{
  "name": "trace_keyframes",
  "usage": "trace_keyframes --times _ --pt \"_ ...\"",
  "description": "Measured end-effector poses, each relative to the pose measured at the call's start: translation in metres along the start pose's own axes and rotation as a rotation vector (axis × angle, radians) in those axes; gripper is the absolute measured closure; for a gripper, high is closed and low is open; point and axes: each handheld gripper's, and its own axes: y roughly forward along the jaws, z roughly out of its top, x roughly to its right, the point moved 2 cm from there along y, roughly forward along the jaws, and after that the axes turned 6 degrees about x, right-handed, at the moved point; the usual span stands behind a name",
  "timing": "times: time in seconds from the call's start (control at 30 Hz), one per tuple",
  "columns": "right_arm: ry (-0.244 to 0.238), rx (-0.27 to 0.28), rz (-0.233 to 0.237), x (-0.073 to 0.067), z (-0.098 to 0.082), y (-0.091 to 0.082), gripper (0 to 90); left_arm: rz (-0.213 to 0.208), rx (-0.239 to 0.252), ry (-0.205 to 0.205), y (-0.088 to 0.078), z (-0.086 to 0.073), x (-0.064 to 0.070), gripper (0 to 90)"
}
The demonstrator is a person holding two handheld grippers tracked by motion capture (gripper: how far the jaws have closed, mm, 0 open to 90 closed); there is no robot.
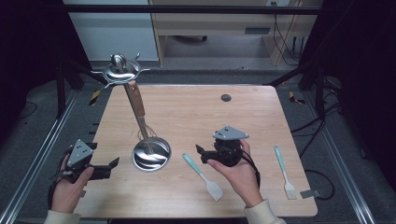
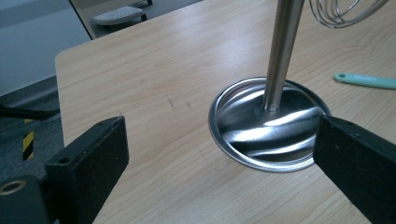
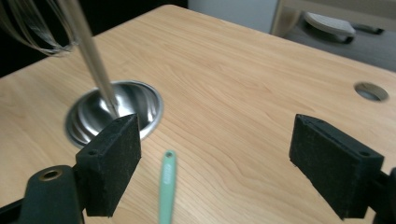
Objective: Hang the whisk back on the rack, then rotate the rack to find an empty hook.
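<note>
At the left edge of the tabletop (image 1: 196, 112) the left gripper (image 1: 108, 166) is held low in the person's left hand, its jaws spread wide with nothing between them and aimed rightward at the round steel base (image 2: 268, 123) of the utensil stand (image 1: 140, 126), from whose top a whisk (image 1: 138, 112) hangs by its wooden handle. Just right of that base lies the mint spatula (image 1: 202, 176), its long axis running diagonally: the handle end points up and left toward the stand, the pale blade lies down and right, close to the near edge. The right gripper (image 1: 201, 154) is seen directly above and right of the handle, and is judged much the nearer of the two; its jaws stand fully apart and empty, facing left. In the right gripper view the spatula's handle (image 3: 166, 186) is found just inside the left jaw, off centre, so a small sideways shift and a descent would seem needed before closing. Farther right, a second mint utensil, a brush (image 1: 285, 171), lies well apart.
</note>
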Motion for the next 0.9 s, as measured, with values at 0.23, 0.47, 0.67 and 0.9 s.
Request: trace_keyframes --times 0.23,0.47,0.67,0.9 --pt "0.031 -0.001 -0.097 0.017 -0.032 -0.002 17.8 -0.002 0.061 -0.028 -0.014 0.04 0.009 3.5" --pt "0.064 -0.043 -0.185 0.033 -0.056 -0.004 18.5 -0.013 0.152 -0.056 -0.034 0.081 0.016 9.6" --pt "0.069 -0.053 -0.214 0.038 -0.058 -0.006 19.2 -0.037 0.2 -0.027 -0.048 0.11 0.028 21.7" --pt "0.082 -0.07 -0.236 0.042 -0.062 -0.006 20.2 -0.071 0.252 0.042 -0.056 0.141 0.047 41.4"
